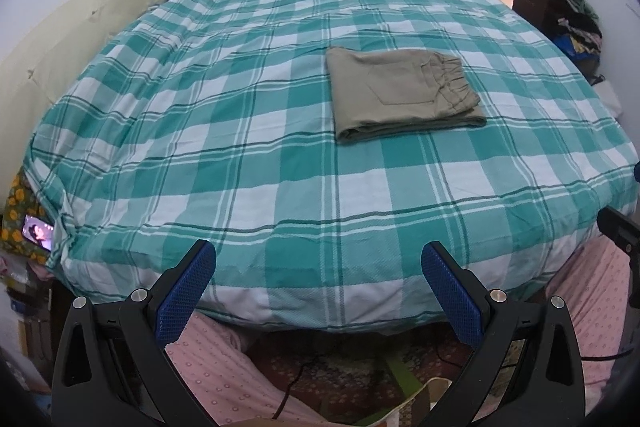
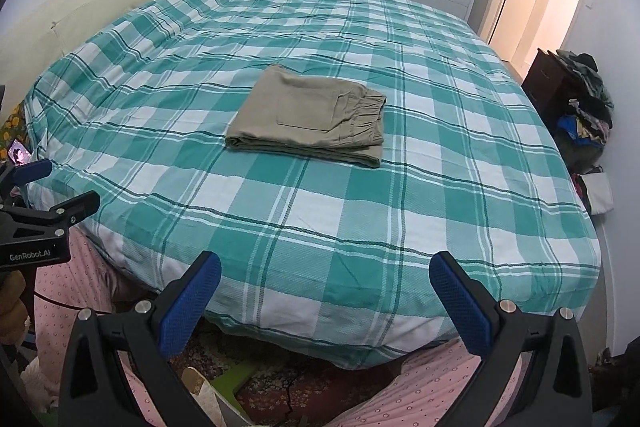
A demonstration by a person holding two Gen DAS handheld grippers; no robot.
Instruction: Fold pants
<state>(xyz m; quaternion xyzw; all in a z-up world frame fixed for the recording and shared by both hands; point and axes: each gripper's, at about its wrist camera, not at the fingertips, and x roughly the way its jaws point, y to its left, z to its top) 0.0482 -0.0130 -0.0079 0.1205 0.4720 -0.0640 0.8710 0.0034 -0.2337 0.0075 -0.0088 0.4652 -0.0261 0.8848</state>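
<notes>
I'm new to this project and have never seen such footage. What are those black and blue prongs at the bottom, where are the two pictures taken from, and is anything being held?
The prongs are the fingers of two handheld grippers; a person holds one in each hand, and no robot arm is involved. Each gripper carries a wide-angle camera looking forward along its fingers. One picture comes from the left gripper, the other from the right gripper. Both are open and hold nothing. Both look across a bed with a green and white checked cover. On it lie khaki pants, already folded into a neat rectangle, waistband to the right. The grippers sit back at the near edge of the bed, clear of the pants.
</notes>
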